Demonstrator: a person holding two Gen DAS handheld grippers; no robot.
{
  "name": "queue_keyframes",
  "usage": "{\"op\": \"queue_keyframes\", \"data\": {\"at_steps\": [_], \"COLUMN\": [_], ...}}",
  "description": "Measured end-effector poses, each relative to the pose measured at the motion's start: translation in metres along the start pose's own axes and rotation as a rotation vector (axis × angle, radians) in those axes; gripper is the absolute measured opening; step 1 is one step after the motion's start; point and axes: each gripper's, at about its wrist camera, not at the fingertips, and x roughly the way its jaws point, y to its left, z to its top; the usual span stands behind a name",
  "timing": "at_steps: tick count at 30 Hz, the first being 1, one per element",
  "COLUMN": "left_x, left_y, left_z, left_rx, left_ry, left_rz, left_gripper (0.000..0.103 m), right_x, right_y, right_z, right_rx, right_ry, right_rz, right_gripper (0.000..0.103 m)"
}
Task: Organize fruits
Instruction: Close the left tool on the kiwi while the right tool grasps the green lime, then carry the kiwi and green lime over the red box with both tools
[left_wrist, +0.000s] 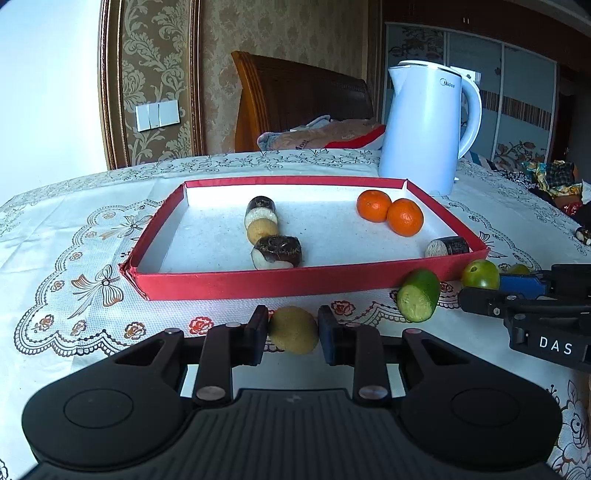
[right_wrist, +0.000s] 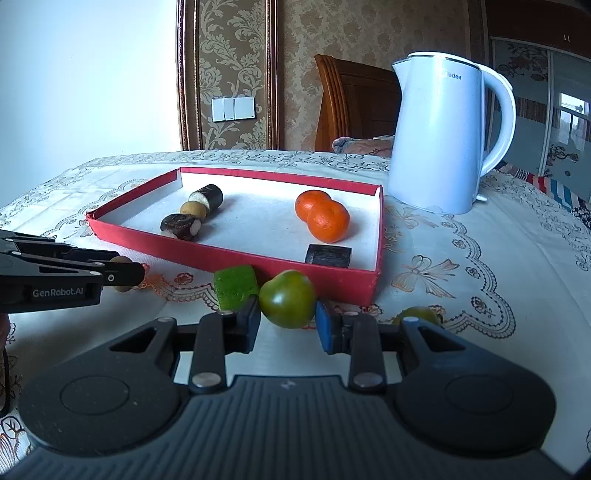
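The left gripper (left_wrist: 293, 330) has its pads against a small tan fruit (left_wrist: 293, 329) just before the red tray's (left_wrist: 258, 281) near wall. The right gripper (right_wrist: 287, 320) closes around a green tomato (right_wrist: 287, 299) at the tray's near corner. A cut cucumber piece (right_wrist: 235, 287) lies between them, touching the tomato's side. Two tangerines (left_wrist: 389, 212) and dark-skinned cut pieces (left_wrist: 277, 252) sit inside the tray. A white kettle (left_wrist: 424, 125) stands behind it on the lace cloth (left_wrist: 74, 258).
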Motion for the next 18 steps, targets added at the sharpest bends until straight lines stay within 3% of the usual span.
{"op": "queue_keyframes", "data": {"at_steps": [9, 18], "left_x": [-0.006, 0.001], "left_y": [0.001, 0.001], "left_z": [0.008, 0.025], "left_rx": [-0.019, -0.034], "left_ry": [-0.071, -0.092], "left_rz": [0.033, 0.045], "left_gripper": [0.029, 0.029], "right_x": [-0.004, 0.004], "right_y": [-0.002, -0.004], "right_z": [0.002, 0.021], "right_rx": [0.027, 0.052], "right_ry": [-0.033, -0.051], "right_rz": [-0.028, -0.049], "right_gripper": [0.030, 0.030]}}
